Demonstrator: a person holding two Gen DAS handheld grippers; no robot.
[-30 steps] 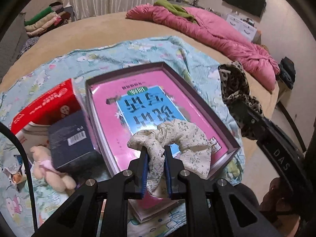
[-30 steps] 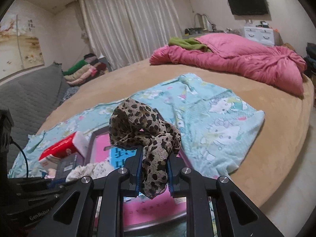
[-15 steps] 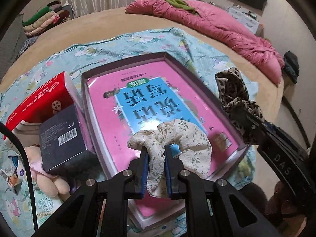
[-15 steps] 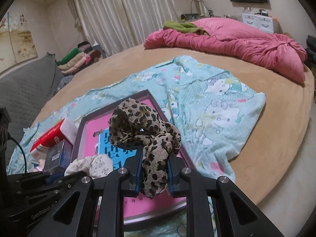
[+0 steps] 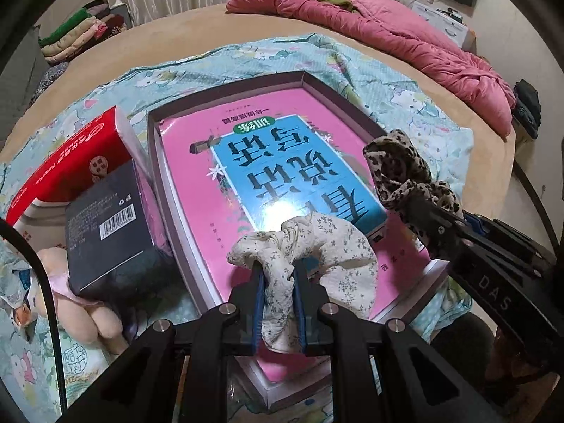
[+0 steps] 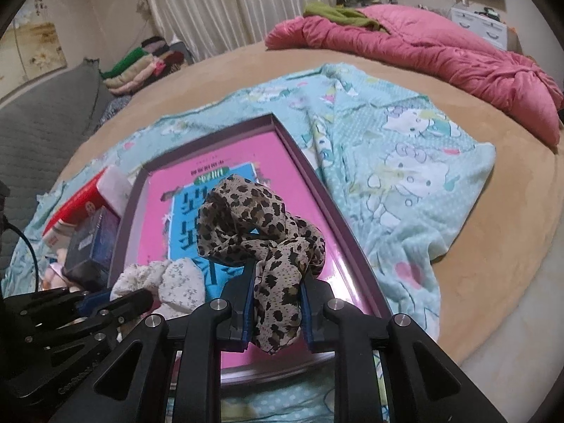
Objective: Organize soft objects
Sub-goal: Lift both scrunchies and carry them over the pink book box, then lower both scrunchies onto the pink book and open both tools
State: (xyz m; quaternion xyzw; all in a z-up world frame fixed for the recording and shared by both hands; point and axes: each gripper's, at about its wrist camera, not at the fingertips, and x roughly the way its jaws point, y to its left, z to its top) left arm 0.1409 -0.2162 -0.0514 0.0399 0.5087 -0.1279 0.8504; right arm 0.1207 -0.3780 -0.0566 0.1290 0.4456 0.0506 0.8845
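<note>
A cream floral scrunchie (image 5: 317,246) hangs in my left gripper (image 5: 278,271), which is shut on it just above the near end of a purple shallow box (image 5: 225,86). A pink and blue book (image 5: 282,162) lies inside the box. My right gripper (image 6: 276,275) pinches a leopard-print scrunchie (image 6: 253,225) over the box's right side (image 6: 317,190); its jaws are opening, with the fabric still between the pads. The leopard scrunchie (image 5: 398,165) also shows at the right of the left wrist view, and the floral scrunchie (image 6: 165,275) at the lower left of the right wrist view.
A red tissue pack (image 5: 77,162), a dark small box (image 5: 105,225) and a plush toy (image 5: 81,303) crowd the box's left side. All rest on a teal cartoon blanket (image 6: 405,162) over a tan round bed. A pink duvet (image 6: 423,53) lies at the back.
Both grippers have sunk toward the box with their scrunchies, so the box and book look larger. The right gripper has tipped further downward.
</note>
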